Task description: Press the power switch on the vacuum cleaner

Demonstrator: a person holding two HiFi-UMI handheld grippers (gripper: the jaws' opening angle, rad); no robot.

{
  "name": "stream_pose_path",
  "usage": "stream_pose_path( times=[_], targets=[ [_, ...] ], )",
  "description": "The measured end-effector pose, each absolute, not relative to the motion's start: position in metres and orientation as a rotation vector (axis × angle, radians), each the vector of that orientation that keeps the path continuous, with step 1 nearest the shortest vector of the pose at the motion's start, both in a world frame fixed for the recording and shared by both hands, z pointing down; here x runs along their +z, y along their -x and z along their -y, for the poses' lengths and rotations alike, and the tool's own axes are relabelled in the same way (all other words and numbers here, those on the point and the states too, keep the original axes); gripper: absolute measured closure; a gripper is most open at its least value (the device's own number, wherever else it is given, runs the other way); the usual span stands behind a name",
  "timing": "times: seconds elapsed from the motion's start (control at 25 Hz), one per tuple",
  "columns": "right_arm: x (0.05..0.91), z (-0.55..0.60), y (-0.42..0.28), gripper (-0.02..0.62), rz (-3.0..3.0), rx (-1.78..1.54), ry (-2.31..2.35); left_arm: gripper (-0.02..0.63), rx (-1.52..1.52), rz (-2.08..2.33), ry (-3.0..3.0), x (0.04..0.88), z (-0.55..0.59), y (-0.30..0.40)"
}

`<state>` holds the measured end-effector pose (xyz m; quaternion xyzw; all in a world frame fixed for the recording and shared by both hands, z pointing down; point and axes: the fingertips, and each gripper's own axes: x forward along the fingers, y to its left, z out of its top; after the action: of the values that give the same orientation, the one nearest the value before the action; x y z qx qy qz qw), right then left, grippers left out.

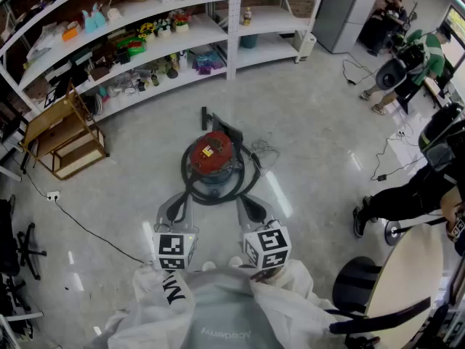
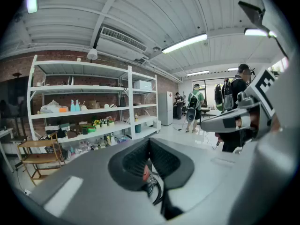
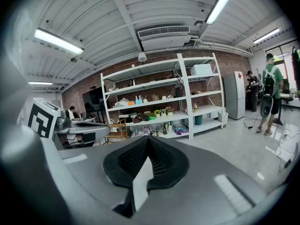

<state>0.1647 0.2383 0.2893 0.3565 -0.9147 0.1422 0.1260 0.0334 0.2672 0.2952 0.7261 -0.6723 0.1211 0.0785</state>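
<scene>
red vacuum cleaner stands on the floor, mid-room; black hose looped round its base, lying between it and both grippers; white shelving behind it; wooden rack off to the left; cord trails over the floor at left; person well apart at right; left gripper jaws together at the tips, nothing between them; right gripper jaws likewise closed tip to tip, empty; both near the vacuum, just short of the hose, touching neither.
</scene>
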Motion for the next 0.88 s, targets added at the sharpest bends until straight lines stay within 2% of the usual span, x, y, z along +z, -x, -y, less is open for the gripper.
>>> stream_pose_path(
  times=[0.88],
  targets=[
    [0.298, -0.239, -0.191, 0.595, 2.696, 0.472, -0.992, 0.606, 0.420, 2.052, -2.121, 0.302, -0.272, -0.055]
  ],
)
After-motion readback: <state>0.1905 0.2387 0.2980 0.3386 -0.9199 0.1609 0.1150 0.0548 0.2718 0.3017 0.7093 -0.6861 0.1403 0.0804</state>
